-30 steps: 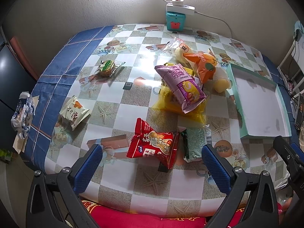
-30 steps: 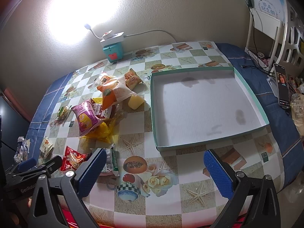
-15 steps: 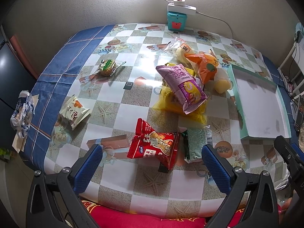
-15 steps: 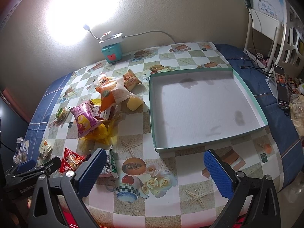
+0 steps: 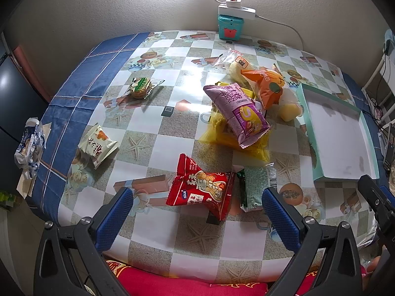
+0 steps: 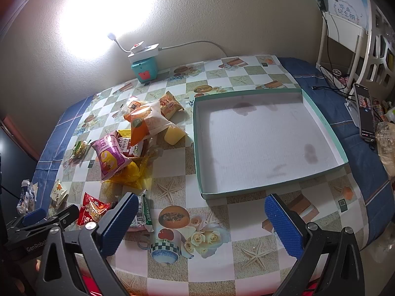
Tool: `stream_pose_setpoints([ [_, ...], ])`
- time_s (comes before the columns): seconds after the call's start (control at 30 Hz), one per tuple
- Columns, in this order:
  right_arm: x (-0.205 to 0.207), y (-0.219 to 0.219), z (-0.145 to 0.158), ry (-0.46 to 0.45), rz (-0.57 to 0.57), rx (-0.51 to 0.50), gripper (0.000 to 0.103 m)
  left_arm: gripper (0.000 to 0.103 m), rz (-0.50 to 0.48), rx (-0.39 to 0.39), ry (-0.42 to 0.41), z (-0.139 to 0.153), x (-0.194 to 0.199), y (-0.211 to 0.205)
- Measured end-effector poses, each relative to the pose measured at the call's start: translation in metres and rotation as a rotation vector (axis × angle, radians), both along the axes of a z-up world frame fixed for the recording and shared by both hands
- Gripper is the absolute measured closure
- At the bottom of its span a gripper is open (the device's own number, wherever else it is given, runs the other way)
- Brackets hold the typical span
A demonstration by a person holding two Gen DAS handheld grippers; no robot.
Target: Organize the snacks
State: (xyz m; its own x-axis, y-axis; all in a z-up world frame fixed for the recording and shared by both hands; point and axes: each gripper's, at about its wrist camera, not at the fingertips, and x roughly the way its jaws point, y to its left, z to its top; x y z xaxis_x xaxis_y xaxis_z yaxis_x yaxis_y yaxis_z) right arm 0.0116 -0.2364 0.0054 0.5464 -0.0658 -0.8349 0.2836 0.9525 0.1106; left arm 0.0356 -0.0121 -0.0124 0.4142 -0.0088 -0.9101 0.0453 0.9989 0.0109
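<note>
Unmoved: crinkly red packet

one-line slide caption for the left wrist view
Open left gripper hovers over a red snack packet; empty teal tray waits right.

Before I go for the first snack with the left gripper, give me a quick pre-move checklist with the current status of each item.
1. Left gripper open and empty: ok.
2. Right gripper open and empty: ok.
3. Tray has nothing in it, ready for snacks: ok.
4. Red packet nearest the left gripper, lying flat and unobstructed from above: ok.
5. Red packet apart from the green packet: not ok, their edges touch or overlap, so the green one may shift.
6. Something dark under the red packet's near corner: cannot tell what it is.
</note>
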Motion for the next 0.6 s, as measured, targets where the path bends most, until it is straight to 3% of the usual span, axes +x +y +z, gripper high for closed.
stream_pose_setpoints([
  [0.6,0.0021,0.0003,0.0011,0.002,0.002,-0.01,0.0,0.0,0.005,-0.008,0.015,-0.0027,0.002,0.0028],
])
